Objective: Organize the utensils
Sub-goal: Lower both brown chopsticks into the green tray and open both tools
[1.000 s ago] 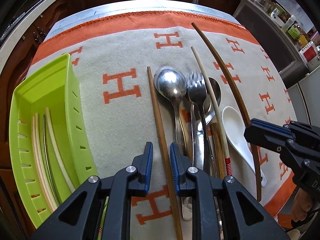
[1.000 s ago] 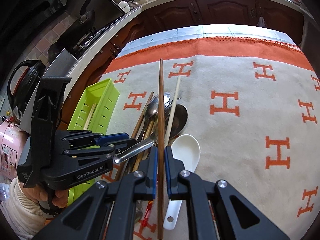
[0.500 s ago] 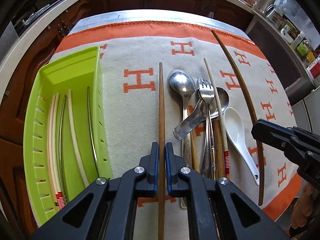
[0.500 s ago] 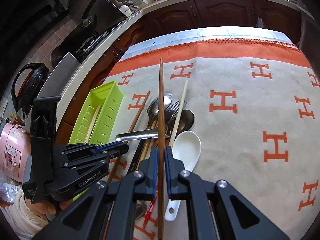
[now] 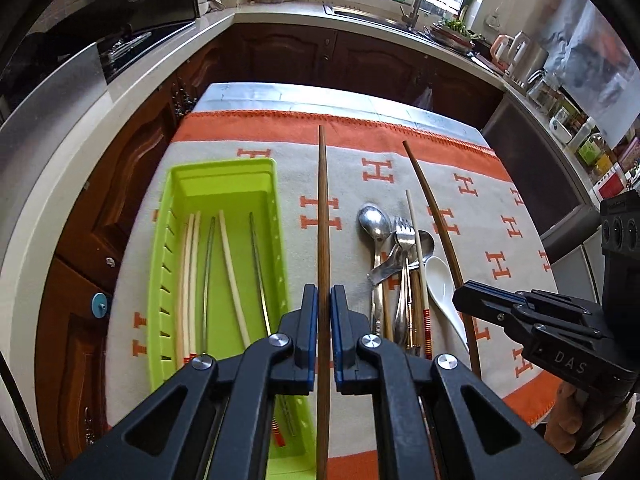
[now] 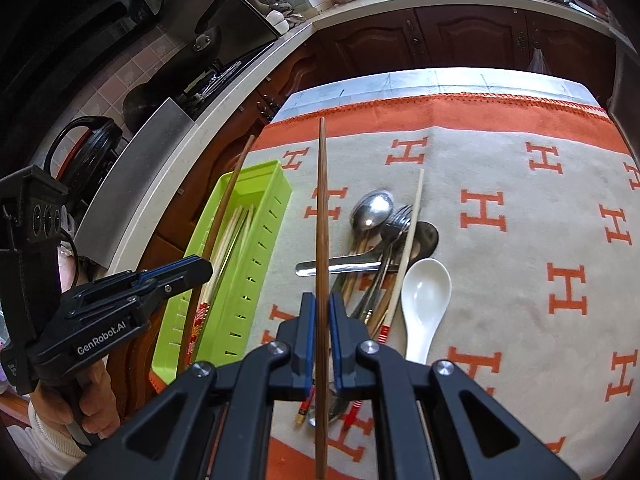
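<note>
- Since 1 s ago: left hand-held gripper (image 5: 324, 336) has closed its jaws onto a dark wooden chopstick (image 5: 322, 216) that lay on the cloth beside the pile, and lifted it; it is now clenched on it, stick pointing fwd over the cloth.
- Right hand-held gripper (image 6: 322, 336) also clenched on a second wooden chopstick (image 6: 322, 216), held off the cloth.
- Left of the left stick: green tray (image 5: 224, 172) w/ pale and metal chopsticks lying lengthwise inside.
- Between the two sticks: utensil pile (image 5: 394, 256) on the cloth – metal spoons, fork, pale chopstick w/ red bands, white ceramic spoon (image 6: 425, 292) at its right edge.
- All on the surface's grey cloth w/ orange H's (image 6: 520, 240).
</note>
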`<state>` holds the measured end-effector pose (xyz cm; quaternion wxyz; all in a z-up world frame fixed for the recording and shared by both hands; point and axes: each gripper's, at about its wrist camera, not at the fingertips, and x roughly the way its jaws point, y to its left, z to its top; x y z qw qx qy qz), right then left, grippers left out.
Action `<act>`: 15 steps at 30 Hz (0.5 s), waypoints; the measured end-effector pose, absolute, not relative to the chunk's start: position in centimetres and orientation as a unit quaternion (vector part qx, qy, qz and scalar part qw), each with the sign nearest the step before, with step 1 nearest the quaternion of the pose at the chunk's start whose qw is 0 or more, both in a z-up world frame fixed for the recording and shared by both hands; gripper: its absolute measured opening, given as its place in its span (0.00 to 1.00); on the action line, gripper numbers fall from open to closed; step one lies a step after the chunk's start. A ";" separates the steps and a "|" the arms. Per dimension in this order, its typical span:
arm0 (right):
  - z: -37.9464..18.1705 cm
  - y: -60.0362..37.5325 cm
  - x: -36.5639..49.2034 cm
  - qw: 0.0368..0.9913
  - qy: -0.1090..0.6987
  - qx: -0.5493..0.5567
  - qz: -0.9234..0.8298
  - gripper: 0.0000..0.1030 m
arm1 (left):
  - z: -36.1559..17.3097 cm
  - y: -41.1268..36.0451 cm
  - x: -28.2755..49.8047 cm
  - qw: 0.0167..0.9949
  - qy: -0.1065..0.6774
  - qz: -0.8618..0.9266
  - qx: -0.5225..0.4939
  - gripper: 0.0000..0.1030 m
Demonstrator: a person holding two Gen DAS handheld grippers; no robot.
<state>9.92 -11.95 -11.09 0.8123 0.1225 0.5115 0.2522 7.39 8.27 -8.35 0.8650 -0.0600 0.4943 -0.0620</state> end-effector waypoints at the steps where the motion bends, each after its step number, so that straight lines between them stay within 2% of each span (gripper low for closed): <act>1: -10.9 -11.5 9.8 0.811 0.513 0.121 0.255 0.07 | -8.2 8.9 7.0 0.867 0.491 -0.056 -0.062 0.04; 15: -10.2 -1.6 10.9 0.775 0.553 0.102 0.288 0.07 | -10.7 15.8 6.4 0.863 0.497 -0.004 -0.096 0.04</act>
